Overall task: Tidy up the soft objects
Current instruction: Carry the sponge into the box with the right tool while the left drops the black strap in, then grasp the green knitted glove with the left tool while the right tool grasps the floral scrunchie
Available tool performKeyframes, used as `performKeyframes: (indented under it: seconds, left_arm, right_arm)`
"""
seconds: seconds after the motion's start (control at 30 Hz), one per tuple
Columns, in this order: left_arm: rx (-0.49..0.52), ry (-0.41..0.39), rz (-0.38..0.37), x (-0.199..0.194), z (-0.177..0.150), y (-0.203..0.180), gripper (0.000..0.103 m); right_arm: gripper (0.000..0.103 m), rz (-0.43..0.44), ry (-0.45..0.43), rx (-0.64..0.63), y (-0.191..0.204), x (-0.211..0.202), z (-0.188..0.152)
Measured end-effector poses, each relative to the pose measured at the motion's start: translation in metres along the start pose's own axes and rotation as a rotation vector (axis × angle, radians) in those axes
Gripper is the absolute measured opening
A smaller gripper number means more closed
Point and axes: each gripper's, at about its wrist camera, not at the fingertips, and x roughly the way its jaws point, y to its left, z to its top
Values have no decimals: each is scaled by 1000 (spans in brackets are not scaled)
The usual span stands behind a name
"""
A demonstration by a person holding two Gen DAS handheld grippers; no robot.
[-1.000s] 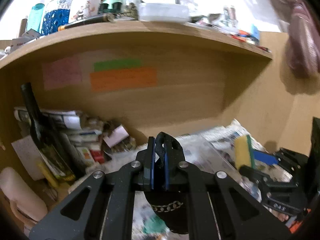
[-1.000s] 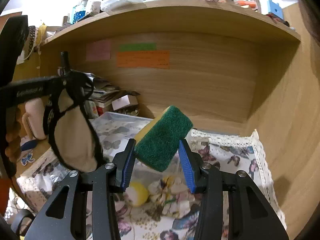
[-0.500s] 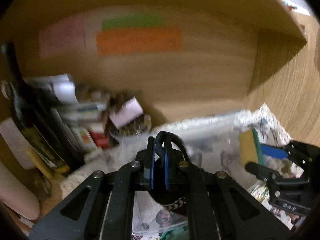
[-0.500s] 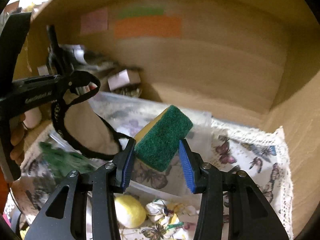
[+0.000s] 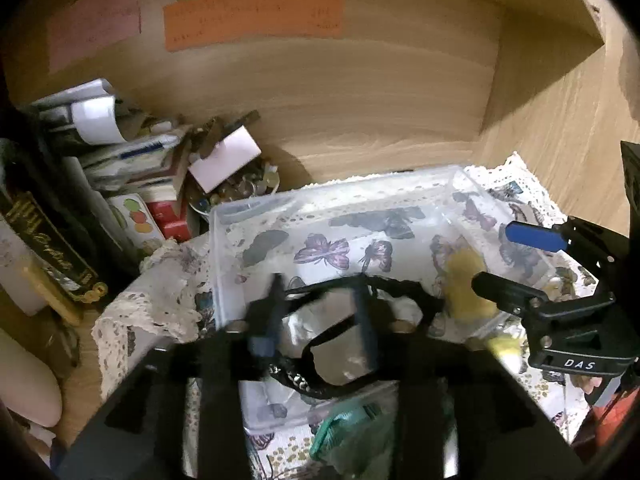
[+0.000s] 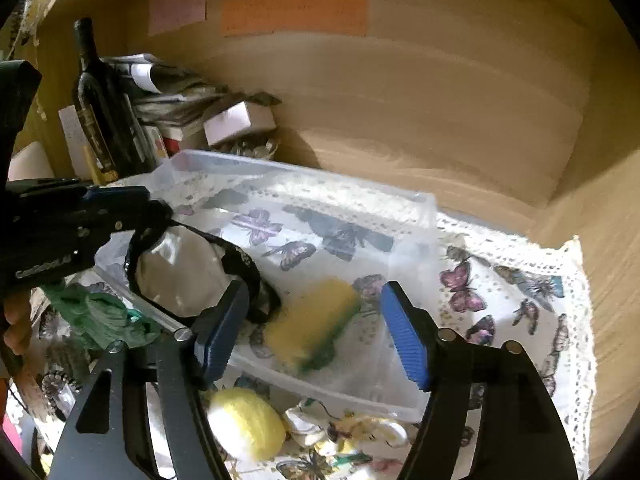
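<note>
Right wrist view: my right gripper (image 6: 312, 332) is opening its jaws, and the sponge (image 6: 314, 324) lies free between the pads, blurred, inside the clear plastic bin (image 6: 416, 200), its long axis running away up to the right. My left gripper (image 5: 316, 316) is opening too, pads off the black-strapped pouch (image 5: 340, 344), which sags into the bin's near left corner. The yellow ball (image 6: 246, 422) outside the bin sits nearest my right fingers.
</note>
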Motion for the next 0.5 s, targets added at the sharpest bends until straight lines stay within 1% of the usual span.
performKeyframes:
  seconds: [0.03, 0.07, 0.13, 0.2, 0.27, 0.37, 0.5]
  left_arm:
    - [-5, -16, 2, -5, 0, 0, 59]
    - [-10, -38, 7, -13, 0, 0, 65]
    - [-13, -60, 5, -23, 2, 0, 70]
    - [-19, -78, 1, -34, 1, 0, 79]
    - [-26, -104, 8, -47, -2, -1, 93]
    - [-9, -140, 29, -58, -11, -6, 100]
    - [31, -151, 43, -65, -30, -15, 102]
  right_arm:
    - [67, -4, -8, -2, -1, -3, 0]
    - [69, -5, -16, -2, -1, -7, 0]
    - [72, -14, -41, -1, -2, -18, 1]
    - [76, -26, -70, 0, -3, -30, -1]
    - [78, -37, -103, 2, -4, -43, -2]
    - [79, -42, -138, 16, -8, -61, -6]
    - [79, -66, -155, 28, -14, -76, -18]
